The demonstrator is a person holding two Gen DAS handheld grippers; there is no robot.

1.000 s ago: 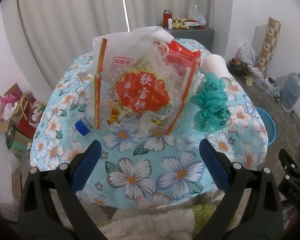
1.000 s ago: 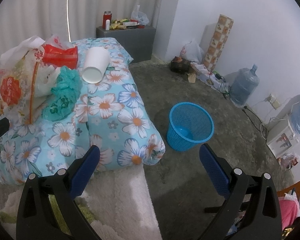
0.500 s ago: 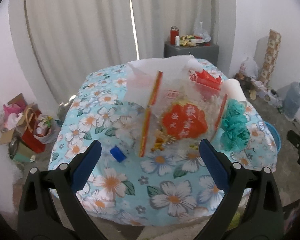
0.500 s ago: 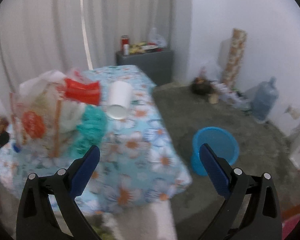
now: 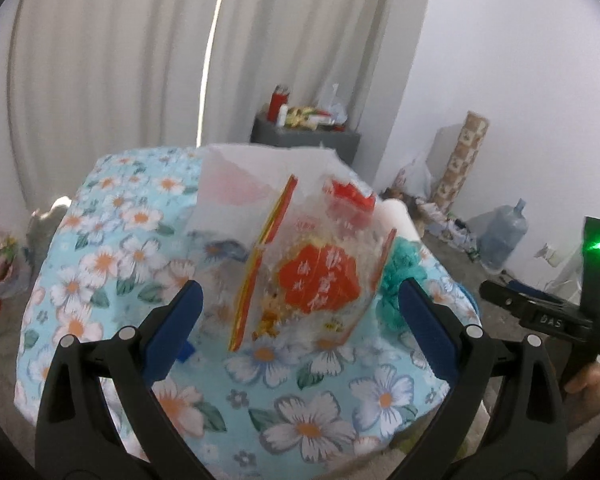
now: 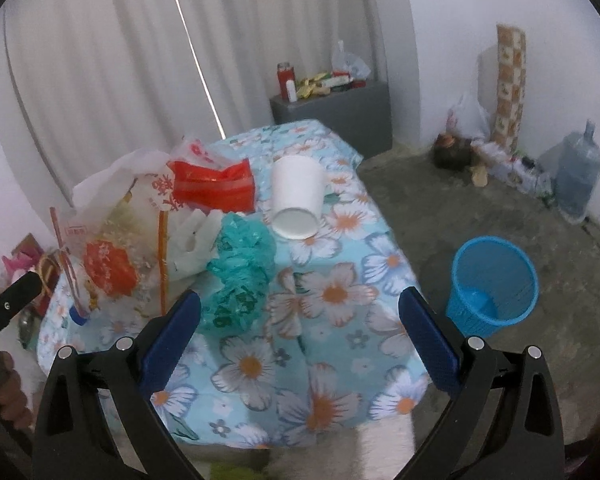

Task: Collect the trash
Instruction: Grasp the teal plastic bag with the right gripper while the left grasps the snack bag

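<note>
Holding nothing: blue basket (image 6: pixel 496 276)

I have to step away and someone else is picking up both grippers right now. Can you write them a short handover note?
Left gripper: open, empty, aimed at the snack bag.
Right gripper: open, empty, over the near end of the table.
On the table: snack bag standing, teal plastic bag beside it, red wrapper behind, white cup on its side, blue bottle cap by the snack bag.
Blue bin is on the floor to the right of the table.
Done: nothing grasped.
Left: pick up each piece and drop it in the bin.
</note>
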